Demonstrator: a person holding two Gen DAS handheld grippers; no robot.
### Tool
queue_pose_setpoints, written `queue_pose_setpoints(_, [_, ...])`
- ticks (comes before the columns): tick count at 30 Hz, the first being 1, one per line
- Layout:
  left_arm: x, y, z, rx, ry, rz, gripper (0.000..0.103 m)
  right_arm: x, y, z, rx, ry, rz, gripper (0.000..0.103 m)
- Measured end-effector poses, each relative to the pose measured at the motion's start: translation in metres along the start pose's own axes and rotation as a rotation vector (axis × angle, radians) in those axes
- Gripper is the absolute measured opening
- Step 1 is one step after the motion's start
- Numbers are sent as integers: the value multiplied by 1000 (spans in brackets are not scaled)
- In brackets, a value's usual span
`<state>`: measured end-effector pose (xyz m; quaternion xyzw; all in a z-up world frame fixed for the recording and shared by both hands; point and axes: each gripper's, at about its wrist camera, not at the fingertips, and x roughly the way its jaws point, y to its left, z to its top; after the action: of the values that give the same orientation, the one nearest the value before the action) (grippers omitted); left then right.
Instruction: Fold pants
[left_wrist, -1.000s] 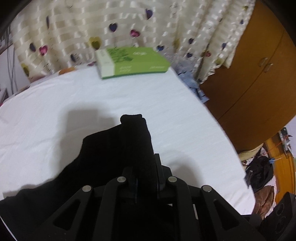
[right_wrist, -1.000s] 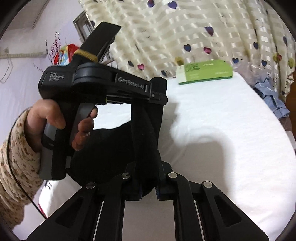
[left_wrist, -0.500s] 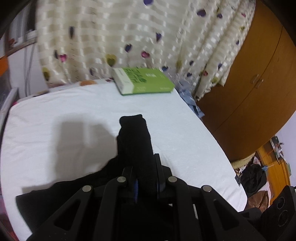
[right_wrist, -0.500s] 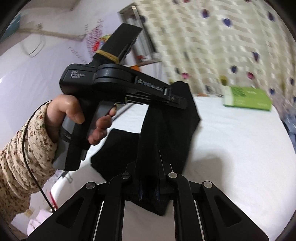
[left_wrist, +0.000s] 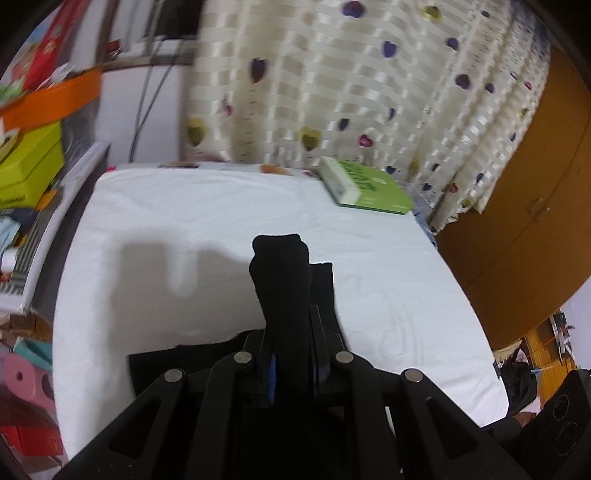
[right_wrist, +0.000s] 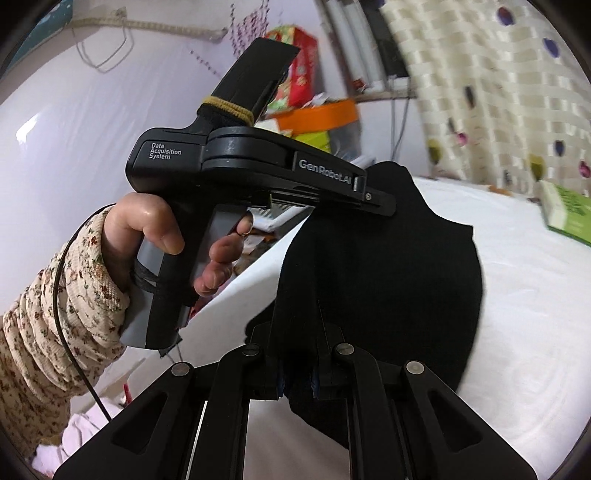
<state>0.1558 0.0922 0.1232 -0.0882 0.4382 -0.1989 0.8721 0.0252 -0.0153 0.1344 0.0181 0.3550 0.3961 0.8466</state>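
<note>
Black fabric of the pants (left_wrist: 284, 280) is pinched in both tools and held up above a white-sheeted bed (left_wrist: 184, 229). The left hand-held gripper (left_wrist: 291, 354) is clamped on a bunched fold of the cloth that stands up past its fingers, with more of the garment trailing below toward the near edge of the sheet. The right hand-held gripper (right_wrist: 299, 373) is likewise closed on the pants (right_wrist: 388, 273), which hang as a broad dark panel between the two tools. The left hand (right_wrist: 177, 240), in a floral sleeve (right_wrist: 48, 332), is seen wrapped around the other tool's handle. A green box (left_wrist: 365, 186) lies at the far side of the bed, beside a heart-patterned curtain (left_wrist: 351, 85).
</note>
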Motion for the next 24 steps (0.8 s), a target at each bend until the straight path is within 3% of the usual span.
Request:
queue_pose_setpoints(10, [19,78,-23,-90,28,25,14,68,14,-6,-14,109,22,10])
queue_pose_setpoints(18, [33,104,-38,-105,46,-3,16,88,5,-15,42,151,54,16])
queue_pose_setpoints(24, [28,109,-44,-91,19,26,30,85,11,-20,33,143,99,29])
